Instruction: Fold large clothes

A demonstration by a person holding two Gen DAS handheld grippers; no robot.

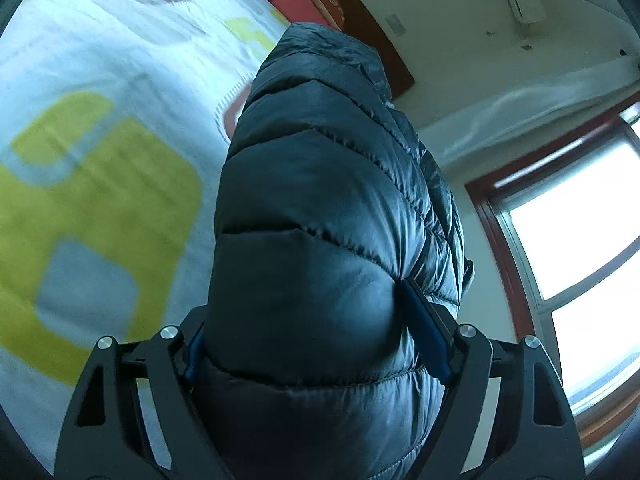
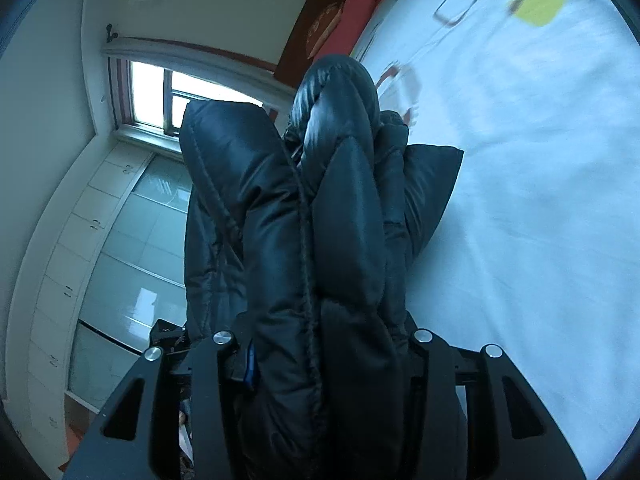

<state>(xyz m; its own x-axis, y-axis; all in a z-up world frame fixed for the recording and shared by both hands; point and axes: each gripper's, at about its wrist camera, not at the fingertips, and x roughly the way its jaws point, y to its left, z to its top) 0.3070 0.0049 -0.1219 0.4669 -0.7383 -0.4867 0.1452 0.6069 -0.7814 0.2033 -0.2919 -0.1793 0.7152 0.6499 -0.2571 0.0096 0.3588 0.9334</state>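
Observation:
A dark blue quilted puffer jacket (image 1: 320, 208) fills the middle of the left wrist view, held up off the bed. My left gripper (image 1: 316, 344) is shut on a thick fold of it, blue pads (image 1: 428, 336) pressing into the fabric. In the right wrist view the same jacket (image 2: 304, 240) bunches into several folds and hangs in the air beside the bed. My right gripper (image 2: 328, 356) is shut on this bunch; one blue pad (image 2: 250, 364) shows at the left, the other is hidden by fabric.
The bed with a white sheet printed with green and grey shapes (image 1: 100, 184) lies to the left in the left view and to the right in the right view (image 2: 540, 200). Red pillows (image 2: 360, 12) lean on the headboard. A window (image 1: 580, 248) and a wardrobe (image 2: 120, 240) stand nearby.

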